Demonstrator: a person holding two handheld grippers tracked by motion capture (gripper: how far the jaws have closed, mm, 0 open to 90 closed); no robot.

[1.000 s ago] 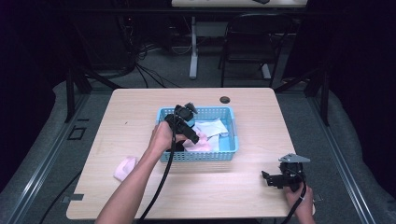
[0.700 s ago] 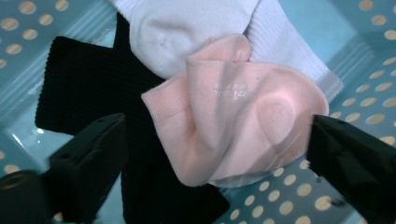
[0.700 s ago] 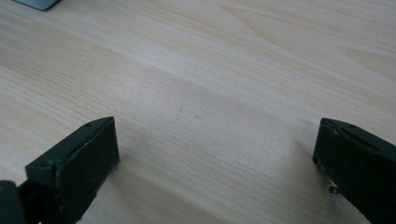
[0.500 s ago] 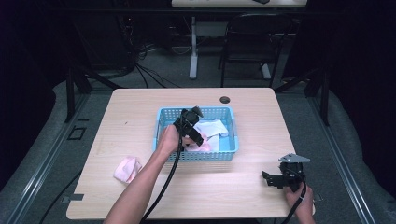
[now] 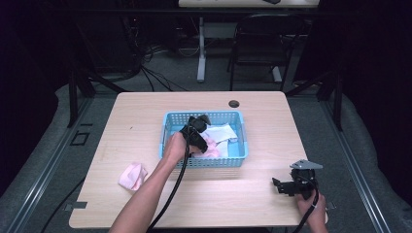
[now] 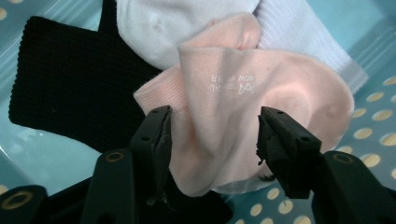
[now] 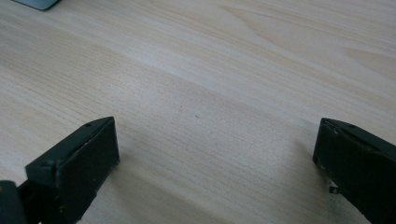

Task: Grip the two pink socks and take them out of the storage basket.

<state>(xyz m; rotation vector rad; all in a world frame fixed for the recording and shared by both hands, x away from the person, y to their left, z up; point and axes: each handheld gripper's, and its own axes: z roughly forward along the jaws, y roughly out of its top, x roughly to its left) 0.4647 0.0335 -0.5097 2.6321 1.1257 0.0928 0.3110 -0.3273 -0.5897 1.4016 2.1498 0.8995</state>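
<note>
A blue plastic basket [image 5: 167, 127] stands mid-table with socks in it. My left gripper [image 5: 197, 133] reaches down into it. In the left gripper view its jaws [image 6: 212, 140] stand open on either side of a pink sock [image 6: 243, 107], which lies bunched between them. A black sock [image 6: 70, 84] lies under and to the left of it, and a white sock [image 6: 187, 23] behind. In the high view the pink sock [image 5: 212, 148] and white sock [image 5: 221, 132] lie right of the gripper. My right gripper [image 5: 279, 186] rests at the front right, open over bare wood [image 7: 215, 154].
Another pink sock [image 5: 132, 175] lies on the table at the front left, outside the basket. A black round grommet [image 5: 234, 103] sits near the far edge. A chair [image 5: 265, 43] and cables stand on the floor beyond the table.
My left gripper has moved a little to the right and lower into the basket, over the pink sock. The right gripper has stayed put.
</note>
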